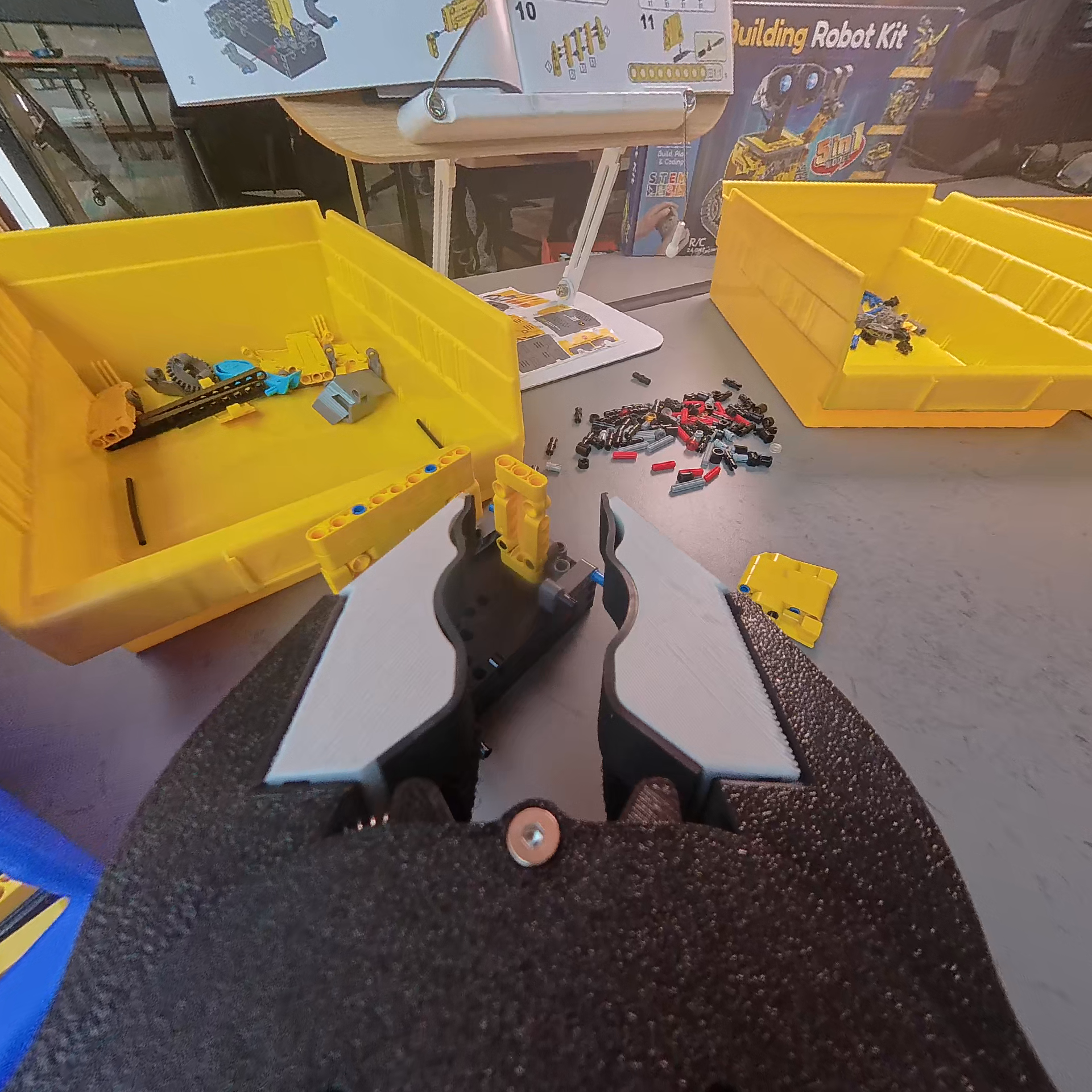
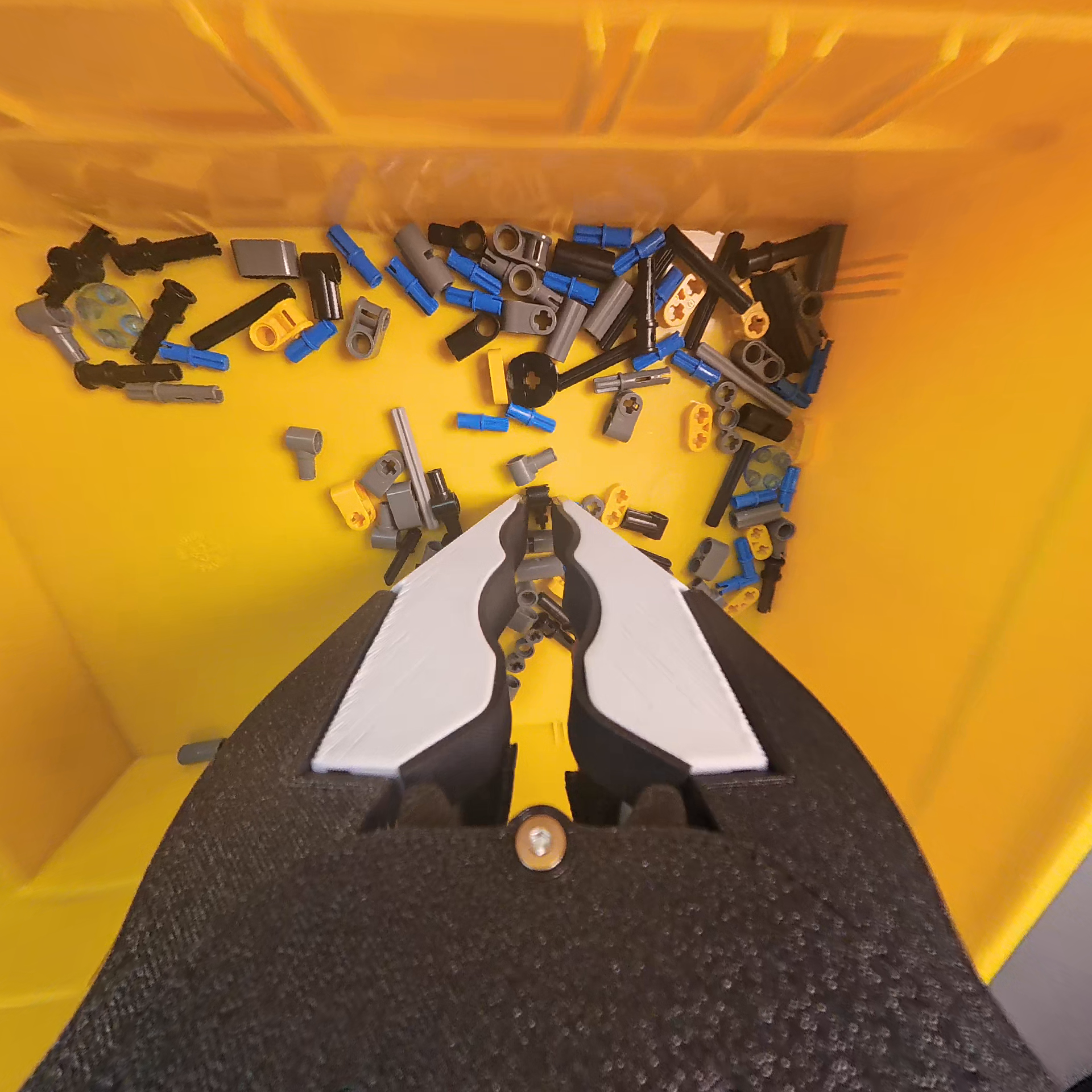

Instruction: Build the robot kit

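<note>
My left gripper (image 1: 536, 511) is closed around a black-and-yellow brick assembly (image 1: 520, 597). A black base lies between its fingers, with a yellow frame (image 1: 520, 514) standing upright at the tips. A blue pin on the assembly's right side meets the right finger (image 1: 662, 620). The assembly sits low over the grey table (image 1: 886, 679). My right gripper (image 2: 536, 502) points down inside a yellow bin (image 2: 945, 532). It is shut on a small black pin (image 2: 536, 495) at its fingertips, just above several loose blue, grey, black and yellow connectors (image 2: 532, 307).
A yellow bin (image 1: 248, 567) with larger parts stands to the left, and a long yellow beam (image 1: 390, 502) rests by its front lip. A pile of small pins (image 1: 679, 431) and a yellow panel piece (image 1: 786, 591) lie on the table. Another yellow bin (image 1: 945, 390), an instruction stand (image 1: 591, 331) and a kit box (image 1: 815, 88) are behind. One gripper's finger ends stand about 60 centimeters off the other's.
</note>
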A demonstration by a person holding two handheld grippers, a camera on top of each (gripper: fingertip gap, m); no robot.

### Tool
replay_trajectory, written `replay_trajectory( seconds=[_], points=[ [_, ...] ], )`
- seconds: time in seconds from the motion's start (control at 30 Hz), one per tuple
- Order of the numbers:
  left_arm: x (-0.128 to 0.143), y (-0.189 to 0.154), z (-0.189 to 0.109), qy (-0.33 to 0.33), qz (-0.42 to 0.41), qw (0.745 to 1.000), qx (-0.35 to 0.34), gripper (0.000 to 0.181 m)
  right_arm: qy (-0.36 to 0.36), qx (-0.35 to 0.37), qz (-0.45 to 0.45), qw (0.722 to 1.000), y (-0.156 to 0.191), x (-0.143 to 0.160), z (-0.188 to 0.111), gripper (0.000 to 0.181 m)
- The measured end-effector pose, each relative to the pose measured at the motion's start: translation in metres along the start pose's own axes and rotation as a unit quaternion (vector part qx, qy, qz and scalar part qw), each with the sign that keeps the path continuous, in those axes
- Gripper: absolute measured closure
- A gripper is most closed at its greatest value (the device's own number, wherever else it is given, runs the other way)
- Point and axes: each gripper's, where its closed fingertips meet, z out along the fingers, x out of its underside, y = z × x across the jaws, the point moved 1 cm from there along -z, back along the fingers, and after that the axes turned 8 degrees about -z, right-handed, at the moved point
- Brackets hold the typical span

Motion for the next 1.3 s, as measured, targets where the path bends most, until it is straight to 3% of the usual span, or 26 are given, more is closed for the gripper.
replay_trajectory(
  seconds=[0.13,0.23,0.43,0.53,0.7,0.87,1.07,1.3],
  points=[
    [0.000,0.000,0.000,-0.001,0.000,1.000,0.002,0.140,-0.016,0.007,0.007,1.000,-0.001,-0.002,-0.006,0.175],
    [0.000,-0.002,-0.001,0.000,-0.001,1.000,0.009,0.141,-0.075,0.038,0.013,0.996,-0.005,-0.024,-0.035,0.175],
    [0.003,-0.011,0.001,0.018,-0.003,0.999,0.049,0.141,-0.239,0.096,-0.061,0.964,0.029,-0.147,-0.132,0.175],
    [0.000,-0.019,0.002,0.019,-0.007,0.997,0.080,0.141,-0.262,0.087,-0.118,0.954,0.067,-0.213,-0.145,0.174],
    [-0.009,-0.022,-0.003,0.012,0.022,0.994,0.104,0.141,-0.220,0.052,-0.158,0.961,0.114,-0.293,-0.096,0.174],
    [-0.009,-0.023,-0.010,-0.002,0.013,0.993,0.115,0.141,-0.194,0.012,-0.146,0.970,0.143,-0.342,-0.031,0.174],
    [-0.016,-0.029,-0.021,-0.010,-0.018,0.991,0.135,0.139,-0.160,-0.002,-0.104,0.982,0.148,-0.355,0.029,0.174],
    [-0.017,-0.033,-0.025,-0.007,-0.019,0.990,0.142,0.138,-0.157,-0.012,-0.073,0.985,0.154,-0.350,0.034,0.174]
  ],
)
